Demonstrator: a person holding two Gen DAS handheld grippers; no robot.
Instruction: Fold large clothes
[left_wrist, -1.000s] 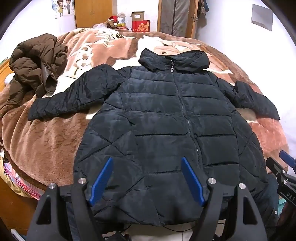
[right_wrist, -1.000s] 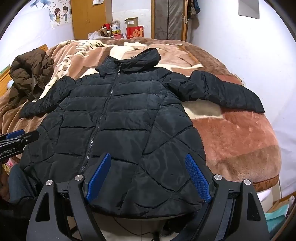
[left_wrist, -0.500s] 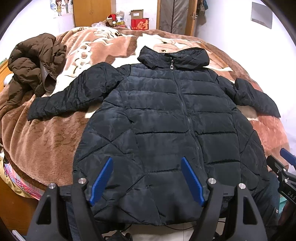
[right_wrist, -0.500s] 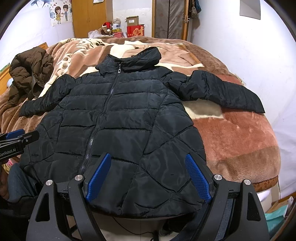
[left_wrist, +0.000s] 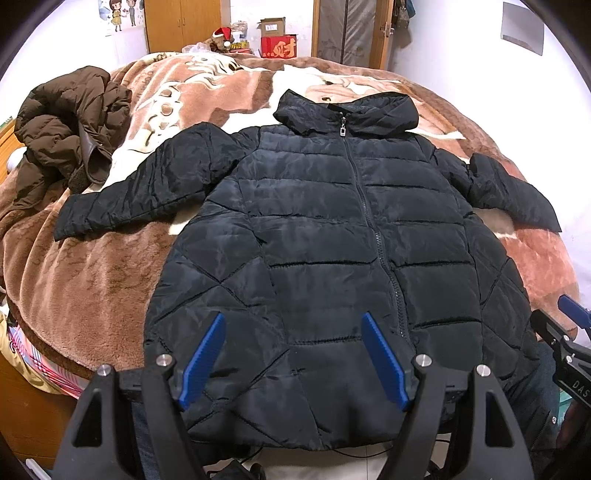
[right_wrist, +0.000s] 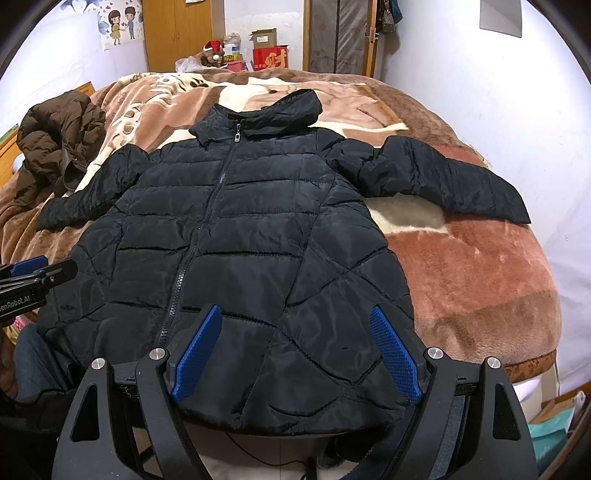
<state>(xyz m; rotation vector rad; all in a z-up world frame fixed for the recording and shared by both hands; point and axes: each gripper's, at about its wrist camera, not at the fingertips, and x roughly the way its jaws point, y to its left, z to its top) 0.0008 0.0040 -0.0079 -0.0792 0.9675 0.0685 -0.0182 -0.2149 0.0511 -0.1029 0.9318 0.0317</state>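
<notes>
A black quilted jacket (left_wrist: 332, 240) lies flat and zipped, front up, on the bed, both sleeves spread out, hem toward me. It also shows in the right wrist view (right_wrist: 240, 251). My left gripper (left_wrist: 293, 356) is open and empty, held above the jacket's hem left of the zipper. My right gripper (right_wrist: 295, 350) is open and empty above the hem right of the zipper. The right gripper's tip shows at the right edge of the left wrist view (left_wrist: 569, 332). The left gripper's tip shows at the left edge of the right wrist view (right_wrist: 33, 273).
A brown fleece blanket (left_wrist: 92, 280) covers the bed. A crumpled brown jacket (left_wrist: 66, 133) lies at the far left, also in the right wrist view (right_wrist: 59, 140). Red boxes (left_wrist: 279, 46) and a wardrobe (left_wrist: 181, 22) stand behind. A white wall (right_wrist: 517, 110) runs along the right.
Both views have crept slightly closer to the jacket and tilted a little. The jacket has not moved and both grippers stay open.
</notes>
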